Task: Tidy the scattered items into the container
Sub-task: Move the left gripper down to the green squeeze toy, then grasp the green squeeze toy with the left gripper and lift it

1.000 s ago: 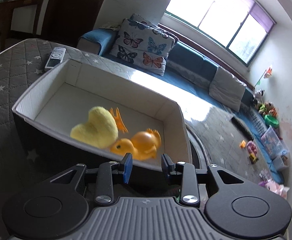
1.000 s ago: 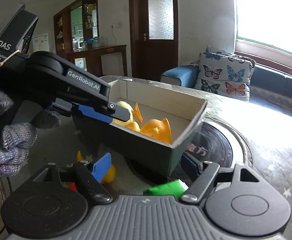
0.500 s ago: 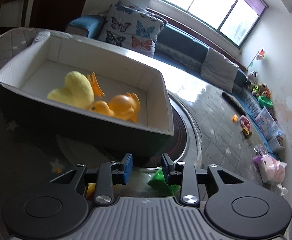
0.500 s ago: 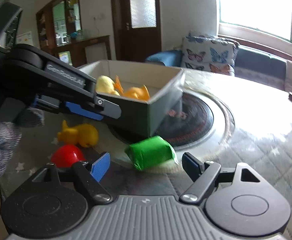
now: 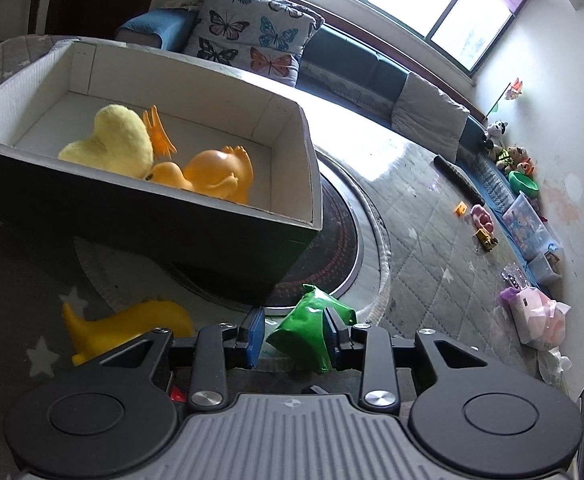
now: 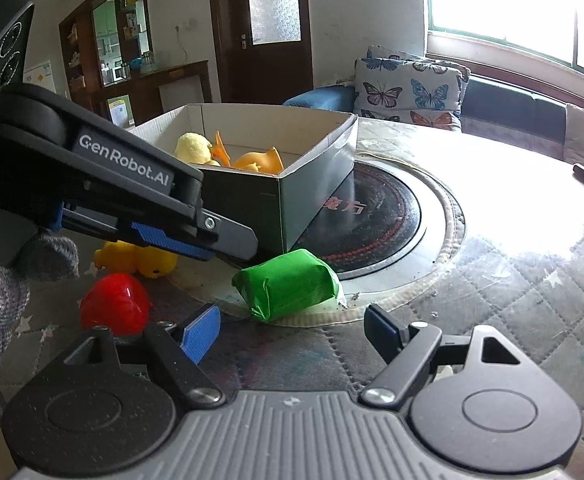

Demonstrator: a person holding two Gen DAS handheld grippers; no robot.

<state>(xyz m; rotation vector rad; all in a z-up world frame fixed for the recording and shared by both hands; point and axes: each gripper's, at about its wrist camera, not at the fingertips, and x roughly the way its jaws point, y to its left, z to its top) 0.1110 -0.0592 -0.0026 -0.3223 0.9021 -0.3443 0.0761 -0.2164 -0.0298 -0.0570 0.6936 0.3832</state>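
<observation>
Jaws: left gripper (image 5: 292, 334) part-open astride the green packet (image 6: 288, 285), pads apparently not pressing; right gripper (image 6: 292, 330) wide, empty, just short of it.
Packet: on the tabletop (image 6: 511, 264), beside the box's (image 5: 299, 152) near corner.
Grip: likely best to centre it, then close gently; the wrapper looks crushable.
Obstacles: both grippers crowd one packet; box wall close behind.
Loose: yellow duck (image 6: 140, 258), red toy (image 6: 114, 308).
Boxed: plush (image 5: 112, 144), orange duck (image 5: 212, 172).
</observation>
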